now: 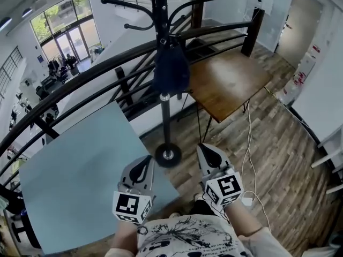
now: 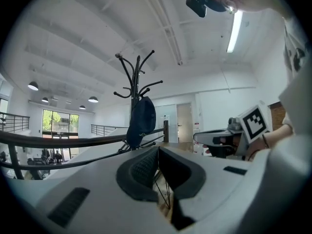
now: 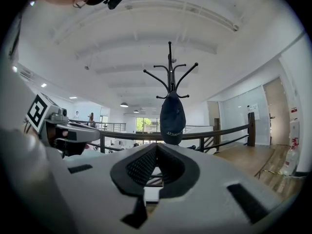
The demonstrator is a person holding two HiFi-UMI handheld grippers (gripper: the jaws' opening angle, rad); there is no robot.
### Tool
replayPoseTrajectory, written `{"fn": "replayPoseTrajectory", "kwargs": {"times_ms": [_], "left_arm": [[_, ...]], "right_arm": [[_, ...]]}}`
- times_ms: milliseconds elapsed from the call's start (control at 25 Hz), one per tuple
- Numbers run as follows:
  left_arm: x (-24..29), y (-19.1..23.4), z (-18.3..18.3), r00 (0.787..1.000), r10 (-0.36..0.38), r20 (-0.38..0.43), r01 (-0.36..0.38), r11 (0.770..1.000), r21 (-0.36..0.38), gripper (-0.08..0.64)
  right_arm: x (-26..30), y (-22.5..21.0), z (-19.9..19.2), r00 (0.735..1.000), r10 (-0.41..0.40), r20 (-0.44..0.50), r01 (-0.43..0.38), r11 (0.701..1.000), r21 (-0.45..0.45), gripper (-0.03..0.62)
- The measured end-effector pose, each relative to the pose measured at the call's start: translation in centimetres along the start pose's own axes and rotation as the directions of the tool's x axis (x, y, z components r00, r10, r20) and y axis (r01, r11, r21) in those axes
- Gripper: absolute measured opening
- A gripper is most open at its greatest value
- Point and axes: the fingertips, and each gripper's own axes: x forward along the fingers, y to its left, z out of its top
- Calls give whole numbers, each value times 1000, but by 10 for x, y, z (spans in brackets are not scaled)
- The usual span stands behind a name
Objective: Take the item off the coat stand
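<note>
Navy cap is hung high on the coat stand — well apart from both claws. Left claw and right claw are pressed together, empty; one should be spread before the cap is pinched and lifted upward off the stand.

Pale grey shells on left gripper and right gripper — dark pads, black-and-white marker cubes; white T-shirt, black print.

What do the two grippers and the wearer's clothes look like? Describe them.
Both the left gripper and right gripper are light grey tapering wedges with black ribbed pads. Each carries a white cube with black square markers. The person wears a white shirt with black print.
</note>
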Motion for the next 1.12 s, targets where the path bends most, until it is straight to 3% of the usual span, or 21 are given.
{"fn": "replayPoseTrajectory", "kwargs": {"times_ms": [400,640,720,880,1120], "left_arm": [[51,3,32,977,201,67,-202,979,18,5],[78,1,40,936,344,72,-346,938,20,5],[78,0,38,921,383,70,-385,923,19,5],[79,-8,42,894,443,69,-445,895,24,5],[74,-19,42,872,488,52,-489,872,20,5]], "right_arm": [[80,-56,25,980,195,33,-195,981,-23,-6],[129,-80,54,953,300,35,-295,950,-99,-4],[141,-82,66,941,334,57,-326,939,-111,79],[161,-88,101,926,360,117,-341,927,-156,115],[186,-89,134,918,375,130,-352,921,-167,152]]}}
